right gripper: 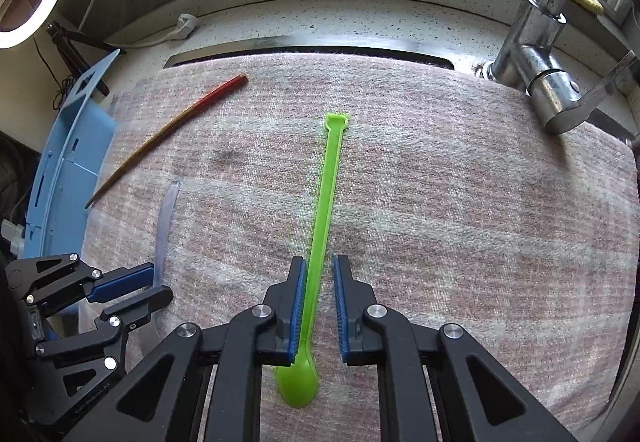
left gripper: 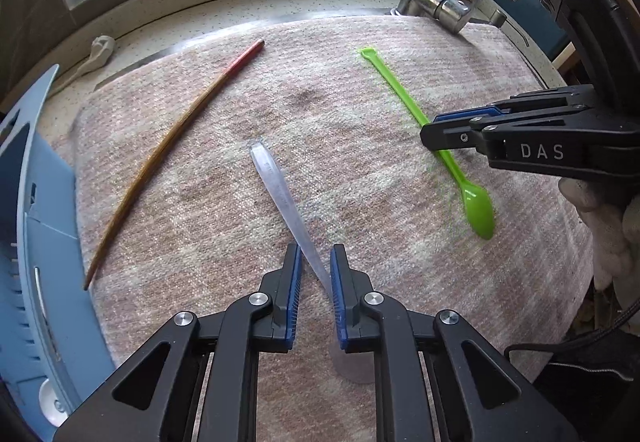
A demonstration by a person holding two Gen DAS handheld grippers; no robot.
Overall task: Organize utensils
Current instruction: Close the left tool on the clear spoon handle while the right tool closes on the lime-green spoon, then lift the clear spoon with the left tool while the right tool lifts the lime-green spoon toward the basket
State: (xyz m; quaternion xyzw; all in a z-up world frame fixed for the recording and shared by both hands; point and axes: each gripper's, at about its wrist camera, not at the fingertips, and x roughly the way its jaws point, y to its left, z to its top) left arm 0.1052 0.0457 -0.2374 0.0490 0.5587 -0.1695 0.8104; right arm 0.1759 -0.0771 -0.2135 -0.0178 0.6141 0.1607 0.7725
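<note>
A pinkish woven cloth point(left gripper: 360, 89) covers the sink area of a speckled bench point(left gripper: 224, 9), and 3 utensils lie on it. The left gripper point(left gripper: 315, 282) points steeply down over a clear plastic spoon point(left gripper: 280, 193). Its 2 blue-padded fingers point(left gripper: 294, 282) stand close together on either side of the spoon's handle; the handle runs diagonally through the narrow gap and touches the right-hand pad, while a sliver of cloth shows by the other pad. The spoon's bowl sits low in the view under the finger bases, and its handle reaches up and left across the cloth.

The right gripper point(right gripper: 320, 298) points down in the same way over a green plastic spoon point(right gripper: 330, 177). Its fingers point(right gripper: 298, 302) are nearly closed around the handle, which lies against the left-hand pad; a slim gap remains by the right-hand pad, so a firm pinch cannot be confirmed. The green bowl lies on the cloth below the fingers. A white-gloved hand point(left gripper: 600, 209) holds this gripper.

A brown chopstick with a red end point(left gripper: 168, 145) lies apart on the left of the cloth, near a blue plastic utensil rack point(left gripper: 36, 226) at the cloth's left edge. A chrome tap point(right gripper: 536, 53) stands at the far right corner.
</note>
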